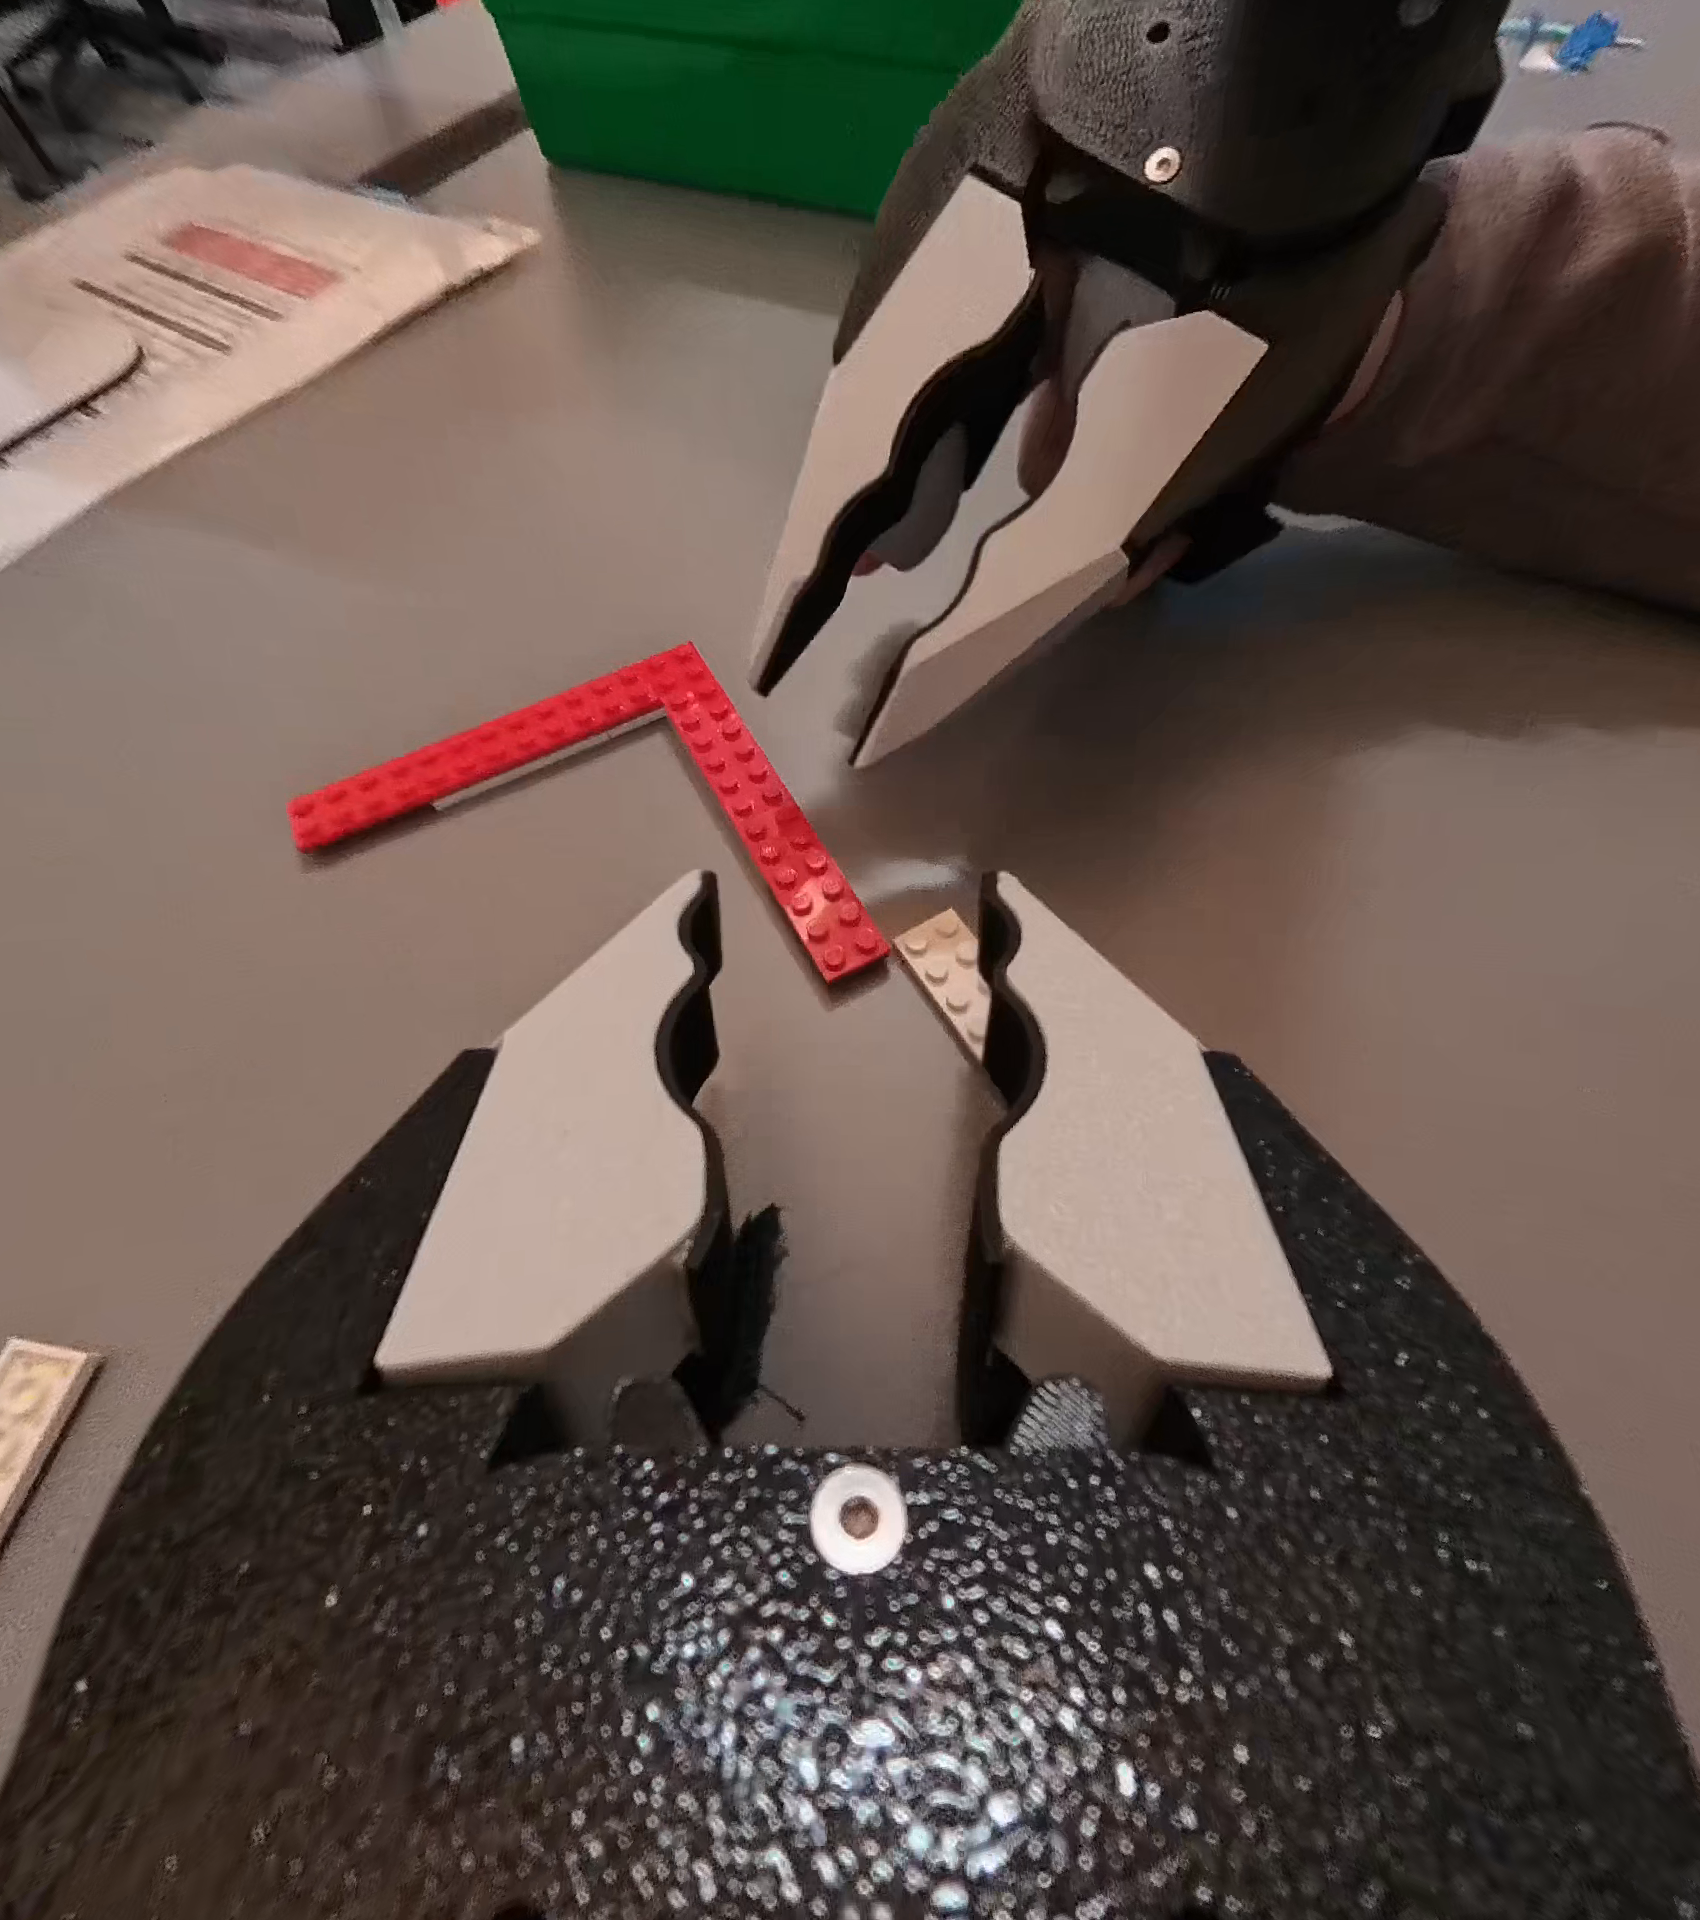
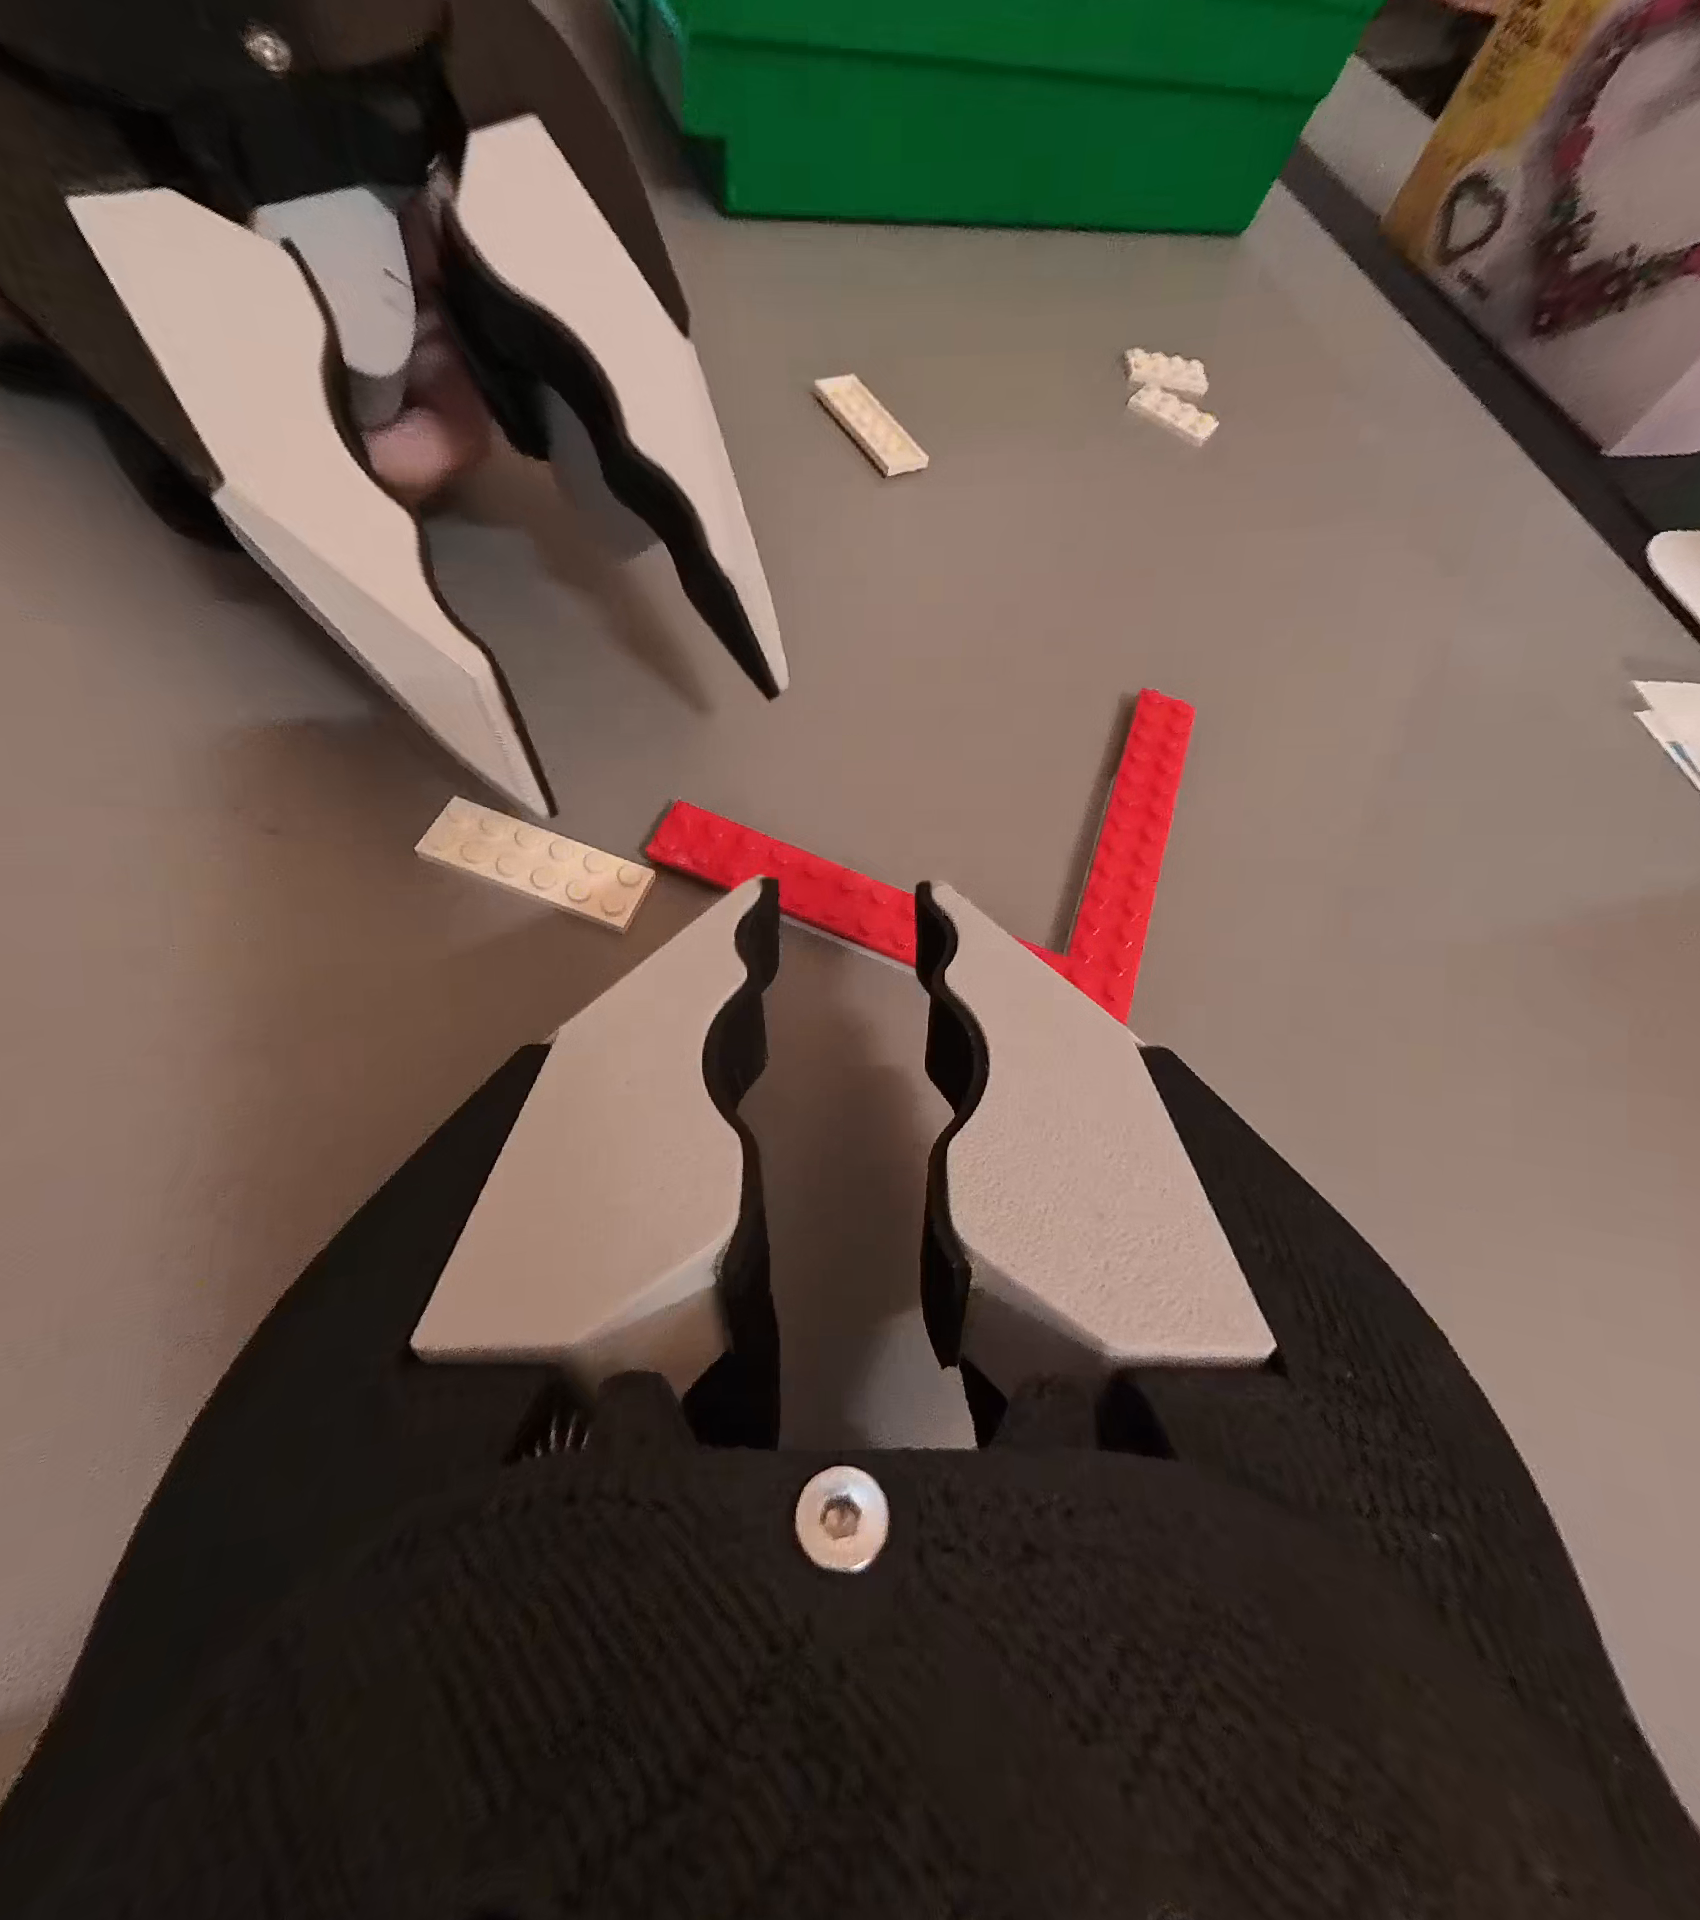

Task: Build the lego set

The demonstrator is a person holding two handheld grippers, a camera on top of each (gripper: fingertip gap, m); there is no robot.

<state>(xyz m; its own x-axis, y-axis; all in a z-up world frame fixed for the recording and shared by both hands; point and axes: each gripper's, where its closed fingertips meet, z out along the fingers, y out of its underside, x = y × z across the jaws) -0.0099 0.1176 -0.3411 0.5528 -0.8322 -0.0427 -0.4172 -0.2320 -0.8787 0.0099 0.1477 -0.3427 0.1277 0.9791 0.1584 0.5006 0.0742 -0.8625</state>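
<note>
Two red plates (image 1: 680, 769) lie joined in an L on the table (image 1: 1345, 1039). White plates (image 2: 534, 862) remain loose; most building seemingly remains. Left gripper (image 1: 846, 894) and right gripper (image 2: 846, 899) hover agape, empty.

My left gripper (image 1: 846, 883) points forward and down, low over the surface, its jaws standing wide apart with nothing between them. My right gripper (image 2: 846, 888) tilts down the same way, jaws parted a little less, also empty. Each shows in the other's view, tips angled down toward mine: the right (image 1: 810, 722), the left (image 2: 664, 753). My right sleeve (image 1: 1594, 395) rests behind that gripper.
</note>
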